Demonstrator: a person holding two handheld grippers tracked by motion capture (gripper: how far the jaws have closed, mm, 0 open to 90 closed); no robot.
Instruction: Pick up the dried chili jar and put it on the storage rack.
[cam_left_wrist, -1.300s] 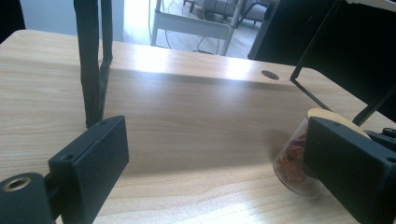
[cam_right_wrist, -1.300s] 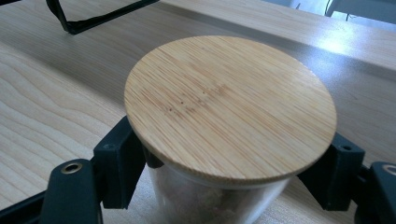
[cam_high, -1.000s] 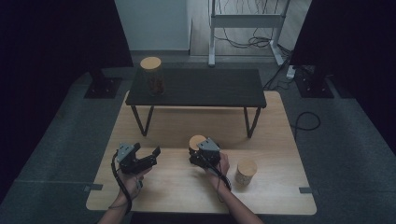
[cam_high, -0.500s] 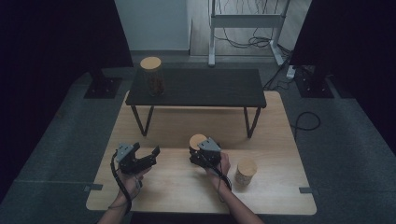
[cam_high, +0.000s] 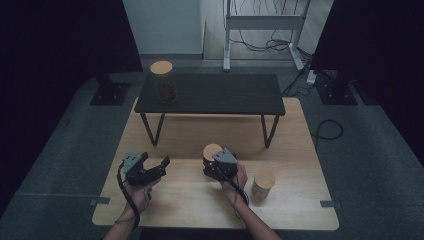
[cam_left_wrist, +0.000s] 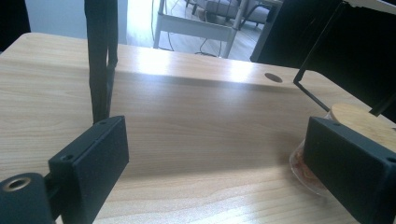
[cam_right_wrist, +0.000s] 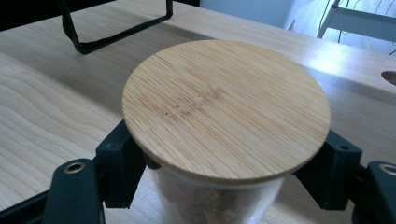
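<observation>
A glass jar with a round bamboo lid (cam_right_wrist: 226, 107) stands on the light wooden table (cam_high: 300, 150), and my right gripper (cam_right_wrist: 224, 163) is shut on its glass body just under the lid. In the high view that jar (cam_high: 212, 150) is at the table's middle with the right gripper (cam_high: 213, 161) behind it. My left gripper (cam_high: 156, 161) hovers to the left, open with nothing between its jaws. From the left gripper (cam_left_wrist: 215, 154) the same jar (cam_left_wrist: 359, 122) peeks out past the right jaw.
A second lidded jar (cam_high: 263, 184) stands to the right of my right hand. A low black bench (cam_high: 215, 94) spans the back of the table, with a third jar (cam_high: 163, 81) on its left end. One bench leg (cam_left_wrist: 100, 60) rises ahead of the left gripper.
</observation>
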